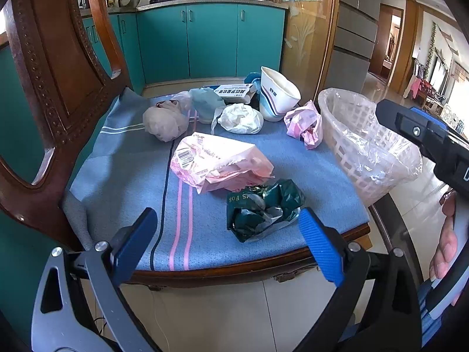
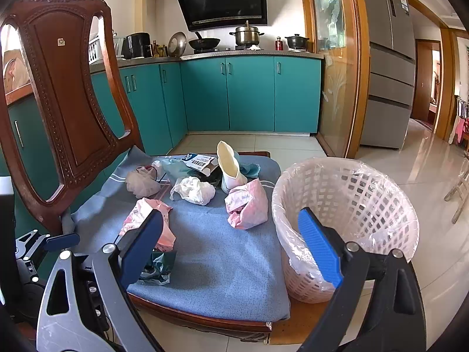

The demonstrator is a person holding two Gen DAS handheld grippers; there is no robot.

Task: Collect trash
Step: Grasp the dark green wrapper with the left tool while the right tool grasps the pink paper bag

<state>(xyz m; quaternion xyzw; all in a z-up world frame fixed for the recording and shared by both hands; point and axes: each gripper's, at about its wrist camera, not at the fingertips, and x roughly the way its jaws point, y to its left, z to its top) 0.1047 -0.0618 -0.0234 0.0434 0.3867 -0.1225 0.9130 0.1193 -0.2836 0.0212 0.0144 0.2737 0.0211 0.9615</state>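
Left gripper [image 1: 227,242] open, empty, level. Right gripper [image 2: 231,246] open, empty; hand [image 1: 447,234] behind it.

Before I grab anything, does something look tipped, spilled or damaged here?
The paper cup at the cushion's far edge leans rather than standing upright, and its rim looks squashed. No spill shows. The lined basket stands upright.
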